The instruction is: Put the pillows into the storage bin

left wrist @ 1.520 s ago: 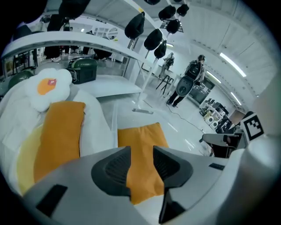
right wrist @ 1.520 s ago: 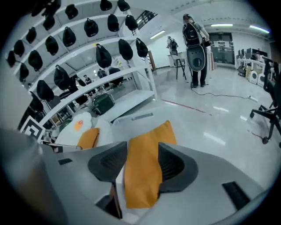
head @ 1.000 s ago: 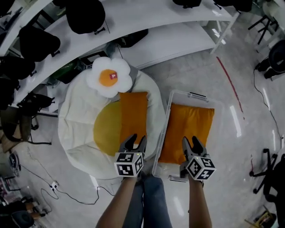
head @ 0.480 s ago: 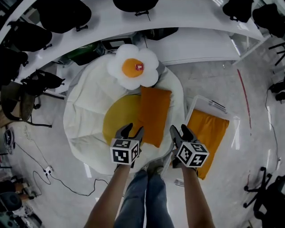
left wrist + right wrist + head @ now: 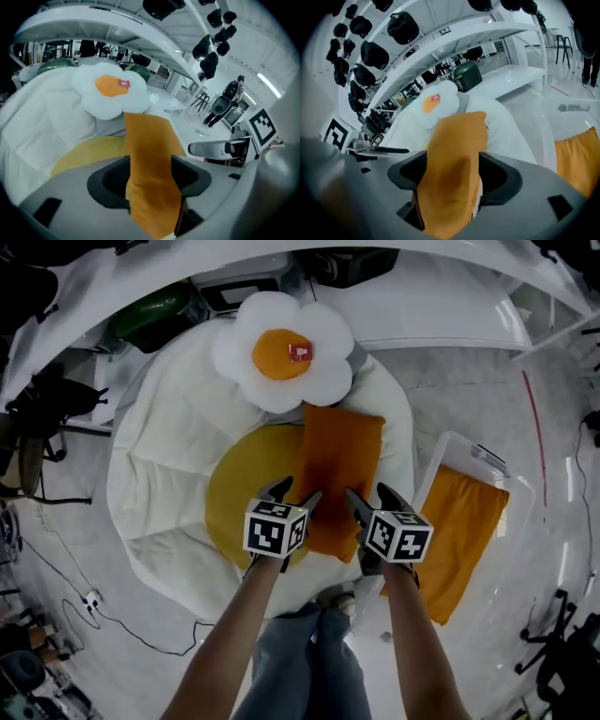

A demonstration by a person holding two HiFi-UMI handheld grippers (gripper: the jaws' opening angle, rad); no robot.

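Observation:
An orange pillow (image 5: 339,451) lies on a big round white cushion with a yellow centre (image 5: 169,493). Both grippers are at its near end. The left gripper (image 5: 298,491) straddles the near left corner, the right gripper (image 5: 368,493) the near right corner. In the left gripper view the pillow (image 5: 145,136) runs between the jaws (image 5: 150,173), which have just been opening. The right gripper view shows the same: pillow (image 5: 457,136) between jaws (image 5: 452,178) that have just been opening. A second orange pillow (image 5: 464,531) lies in the clear storage bin (image 5: 469,448) at the right.
A white flower-shaped pillow with an orange centre (image 5: 281,348) rests at the cushion's far edge, touching the orange pillow. Curved white desks (image 5: 441,306) ring the back. Cables (image 5: 84,601) trail on the floor at the left. A person's legs (image 5: 314,662) stand below.
Both grippers came down and forward onto the orange pillow on the cushion. The right one swung left, away from the bin. Both pairs of jaws stand wider than before.

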